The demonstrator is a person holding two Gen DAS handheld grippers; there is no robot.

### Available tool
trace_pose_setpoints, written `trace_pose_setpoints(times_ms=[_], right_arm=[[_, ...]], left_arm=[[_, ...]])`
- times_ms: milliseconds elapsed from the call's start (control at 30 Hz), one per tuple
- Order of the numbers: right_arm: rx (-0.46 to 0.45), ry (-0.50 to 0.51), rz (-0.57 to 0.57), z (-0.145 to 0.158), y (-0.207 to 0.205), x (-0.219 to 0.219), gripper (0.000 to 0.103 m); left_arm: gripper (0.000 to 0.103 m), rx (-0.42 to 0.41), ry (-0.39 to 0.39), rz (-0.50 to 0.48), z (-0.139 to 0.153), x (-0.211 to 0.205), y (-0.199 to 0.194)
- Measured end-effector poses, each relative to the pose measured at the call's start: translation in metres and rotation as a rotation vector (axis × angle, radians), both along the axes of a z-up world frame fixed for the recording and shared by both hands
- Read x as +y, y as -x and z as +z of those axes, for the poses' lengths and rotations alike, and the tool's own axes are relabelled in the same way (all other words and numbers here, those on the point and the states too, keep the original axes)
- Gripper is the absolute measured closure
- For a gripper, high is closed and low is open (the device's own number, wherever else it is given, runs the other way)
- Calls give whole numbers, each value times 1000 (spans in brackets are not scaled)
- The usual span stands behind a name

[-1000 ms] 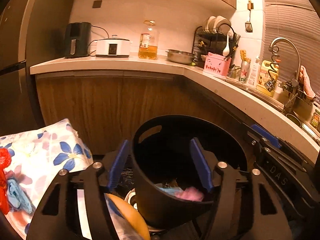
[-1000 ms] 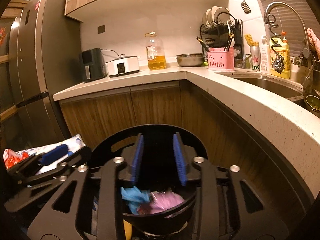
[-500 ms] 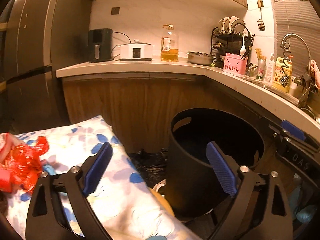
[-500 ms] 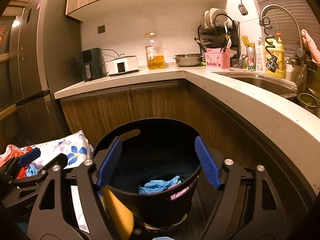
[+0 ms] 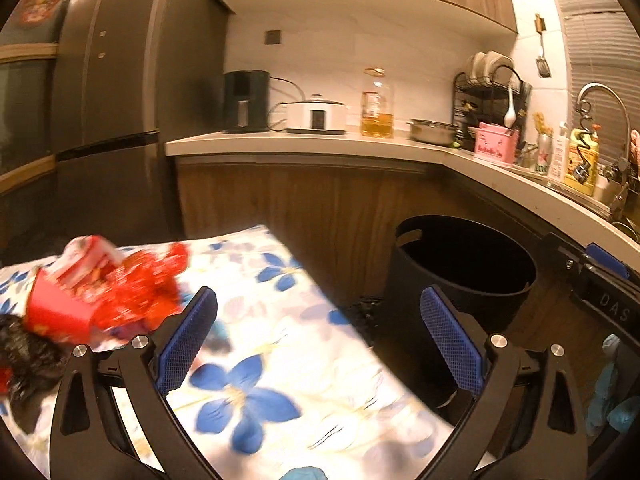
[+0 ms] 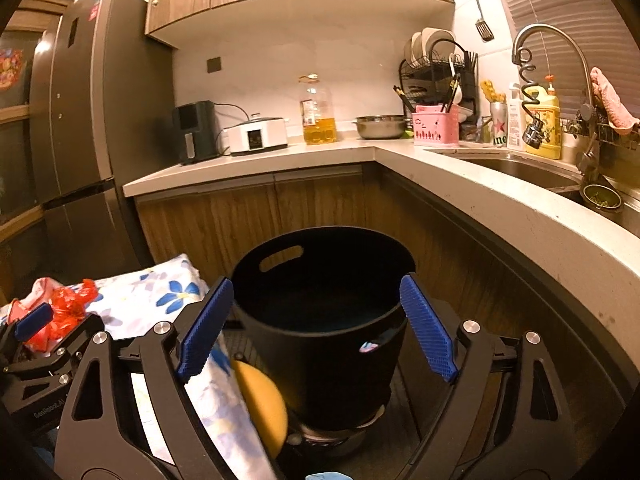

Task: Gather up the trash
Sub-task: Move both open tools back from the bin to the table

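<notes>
A black round trash bin (image 6: 320, 300) stands on the floor below the counter; it also shows in the left wrist view (image 5: 460, 276). My right gripper (image 6: 316, 324) is open and empty, its fingers either side of the bin's near rim. My left gripper (image 5: 320, 340) is open and empty over a white cloth with blue flowers (image 5: 288, 380). Crumpled red wrappers (image 5: 104, 292) and a black crumpled bag (image 5: 24, 360) lie on the cloth to its left. The wrappers also show in the right wrist view (image 6: 68, 308).
A curved counter (image 6: 500, 200) with a sink, faucet (image 6: 536, 52), dish rack and bottles runs right. A tall fridge (image 6: 76, 140) stands left. A yellow round object (image 6: 264, 404) sits beside the bin. Blue crumpled items (image 5: 616, 400) lie at the far right.
Both grippers opened wide and drew back from the bin. The left gripper swung left over the flowered cloth, bringing the red wrappers into view.
</notes>
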State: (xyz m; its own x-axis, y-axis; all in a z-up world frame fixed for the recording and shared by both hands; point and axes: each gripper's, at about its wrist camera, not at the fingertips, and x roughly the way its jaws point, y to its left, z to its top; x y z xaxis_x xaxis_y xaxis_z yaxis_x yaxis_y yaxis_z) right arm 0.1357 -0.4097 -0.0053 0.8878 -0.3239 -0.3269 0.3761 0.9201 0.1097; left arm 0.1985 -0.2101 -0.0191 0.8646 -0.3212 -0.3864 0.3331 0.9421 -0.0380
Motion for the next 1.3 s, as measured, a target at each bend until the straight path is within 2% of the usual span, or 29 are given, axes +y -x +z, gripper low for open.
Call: trace_pose_setpoints(times_ms=[267, 533, 833, 1067, 1300], right_arm=[[-8, 9, 58, -5, 16, 50, 19], [-11, 9, 164, -12, 22, 108, 19], [-1, 34, 291, -15, 17, 172, 19], [6, 45, 353, -19, 10, 206, 19], [25, 40, 383, -26, -5, 221, 19]], left_arm=[[6, 5, -6, 106, -9, 51, 27], [6, -24, -31, 283, -18, 121, 52], [6, 1, -35, 458, -29, 199, 59], [6, 29, -38, 520, -32, 225, 35], [6, 98, -40, 548, -37, 223, -13]])
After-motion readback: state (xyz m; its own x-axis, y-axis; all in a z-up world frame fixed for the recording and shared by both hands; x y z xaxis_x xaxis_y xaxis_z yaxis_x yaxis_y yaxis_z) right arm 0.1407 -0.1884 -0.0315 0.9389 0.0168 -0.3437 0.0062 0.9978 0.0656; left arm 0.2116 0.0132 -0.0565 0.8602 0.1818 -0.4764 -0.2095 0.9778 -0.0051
